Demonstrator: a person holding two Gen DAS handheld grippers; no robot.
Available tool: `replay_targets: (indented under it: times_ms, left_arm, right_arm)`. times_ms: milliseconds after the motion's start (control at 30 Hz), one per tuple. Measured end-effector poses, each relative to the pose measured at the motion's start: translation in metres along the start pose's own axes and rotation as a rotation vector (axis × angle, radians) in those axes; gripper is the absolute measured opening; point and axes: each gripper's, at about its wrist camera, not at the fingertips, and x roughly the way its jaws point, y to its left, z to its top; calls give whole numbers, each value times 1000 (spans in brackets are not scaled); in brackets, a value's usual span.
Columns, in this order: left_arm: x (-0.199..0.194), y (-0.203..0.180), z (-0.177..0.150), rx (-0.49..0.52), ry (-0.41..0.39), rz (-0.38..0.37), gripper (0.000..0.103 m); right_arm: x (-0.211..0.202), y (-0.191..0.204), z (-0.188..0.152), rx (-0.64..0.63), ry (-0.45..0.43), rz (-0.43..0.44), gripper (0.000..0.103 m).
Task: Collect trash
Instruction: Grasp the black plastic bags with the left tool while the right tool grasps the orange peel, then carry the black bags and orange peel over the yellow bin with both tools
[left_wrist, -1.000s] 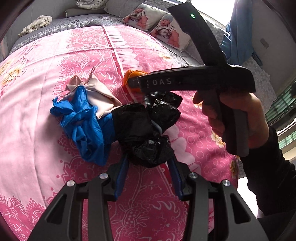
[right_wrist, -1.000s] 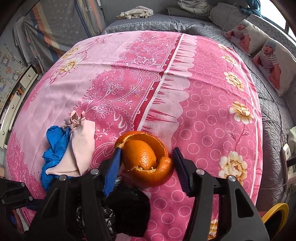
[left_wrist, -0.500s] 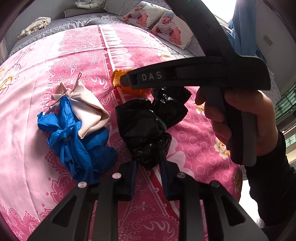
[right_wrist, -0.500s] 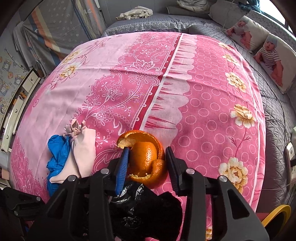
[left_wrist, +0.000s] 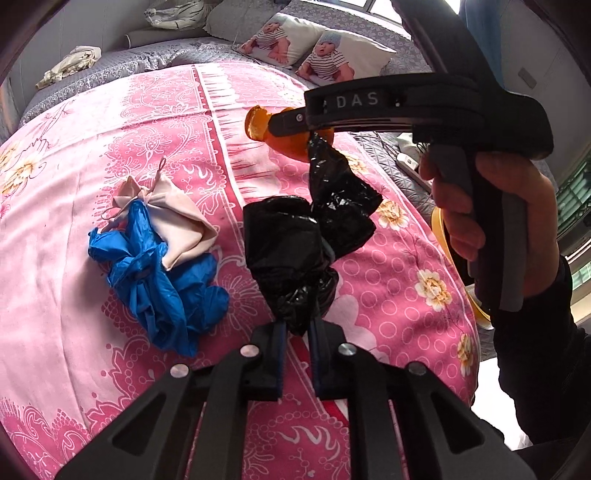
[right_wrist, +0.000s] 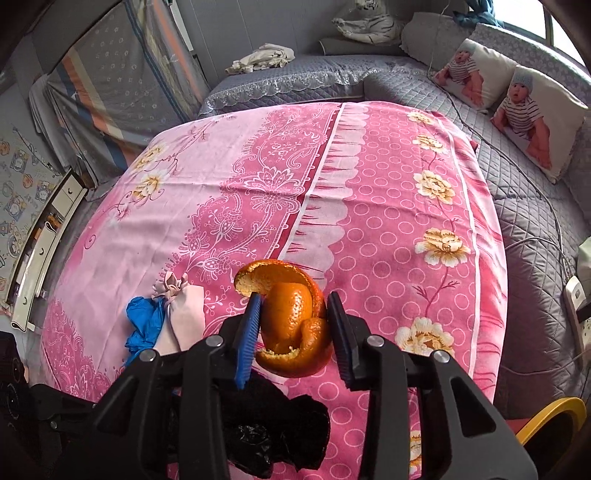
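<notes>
Left gripper (left_wrist: 295, 334): its jaws have just been closing and now pinch the lower end of the black plastic bag (left_wrist: 295, 254).
Black plastic bag: crumpled, bunched above the pink bedsheet (left_wrist: 74, 236); its top corner reaches the right gripper.
Right gripper (right_wrist: 293, 321): clamped on the orange peel (right_wrist: 291, 321), one pad on each side.
Orange peel: curled, held clear above the bedsheet.
Blue glove (left_wrist: 159, 280): lies on the bedsheet, touching a beige cloth pouch (left_wrist: 173, 221), left of the bag.
</notes>
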Motion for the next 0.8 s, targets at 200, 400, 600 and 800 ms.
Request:
replay_targets:
  times_ms: [200,400,600,800]
  left_arm:
    - [-17,-10,-6,30,-24,5,9]
    - [-34,-36,-4,85,-64,15,9]
    - [-48,-67,-6,162,-98,12,9]
    - [-51,-89,-3,221,-114,-4,9]
  right_arm:
    - [-24,-3,1,3,-41,-5,34]
    - [-52,-14,-1,23,-88,-12,34]
    - [-84,-29,-6,43,-137,-41,34]
    - [-111,-47,-13,65,-175,-72,34]
